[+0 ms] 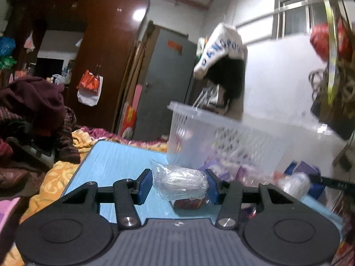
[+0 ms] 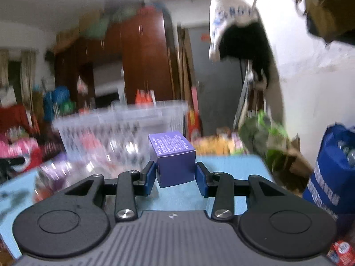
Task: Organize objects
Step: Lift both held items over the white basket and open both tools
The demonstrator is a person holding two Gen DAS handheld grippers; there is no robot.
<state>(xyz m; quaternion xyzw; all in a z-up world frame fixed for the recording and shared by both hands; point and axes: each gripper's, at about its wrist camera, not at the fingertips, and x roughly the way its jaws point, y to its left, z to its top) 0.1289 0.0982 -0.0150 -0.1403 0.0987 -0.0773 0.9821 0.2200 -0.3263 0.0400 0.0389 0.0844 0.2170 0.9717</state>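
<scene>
Currently both of your grippers are loaded; your left gripper (image 1: 180, 186) pinches a clear plastic-wrapped packet (image 1: 180, 185) between its blue pads, wrap crumpled against both of them; a reddish packet (image 1: 190, 202) shows just beneath it, and whether that is part of the same bundle or lies on the blue tabletop (image 1: 115, 161) cannot be told; your right gripper (image 2: 175, 175) is closed on a small purple box (image 2: 173, 159), upright, printed face up, its sides square to the pads.

Key relation: the clear plastic basket (image 1: 224, 137) stands ahead of the left gripper and to its right, its slatted wall close beyond the fingertips, rim above the level of the packet; from the right gripper the same basket (image 2: 119, 124) lies ahead and to the left, beyond the box; the packet's long axis runs across the jaws, pad to pad; judged from the views, your left hand is the nearer to the basket wall, so its load probably goes over the rim first, and it must rise to clear it.

Hard to read: basket contents are a purple and pink smear through the slats; right view is heavily blurred throughout; your right gripper's tip shows only as a dark bar at the right edge of the left view; box print illegible.
</scene>
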